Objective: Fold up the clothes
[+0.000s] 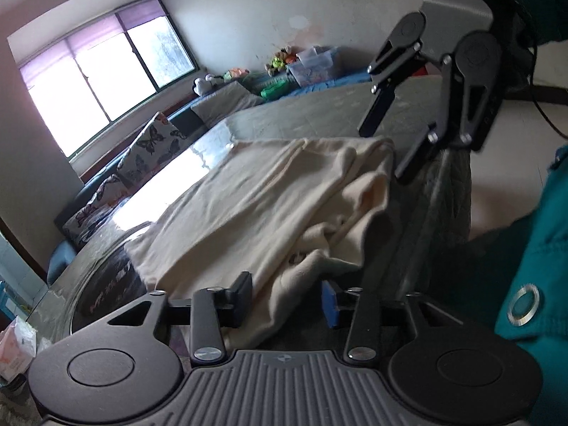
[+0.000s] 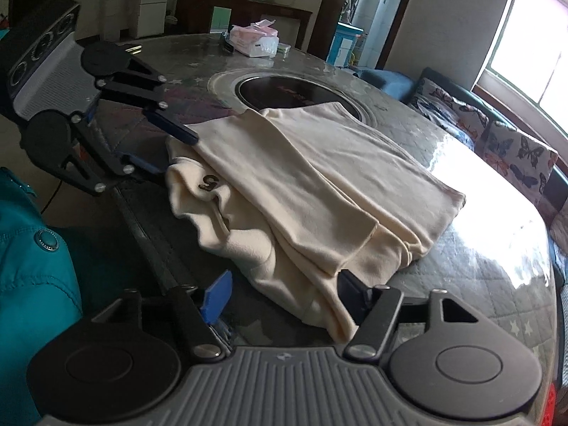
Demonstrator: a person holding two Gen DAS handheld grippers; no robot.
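Note:
A cream garment lies partly folded on a round glass-topped table; it also shows in the right wrist view, with a dark "5" mark near its crumpled near edge. My left gripper is open, its jaws on either side of the garment's near edge; it also shows in the right wrist view. My right gripper is open around the garment's opposite edge; it also shows in the left wrist view, beside the cloth's far corner.
The table has a dark round inset at its middle. A tissue pack lies at the table's far side. A sofa with butterfly cushions runs under the window. The person's teal jacket is close by the table edge.

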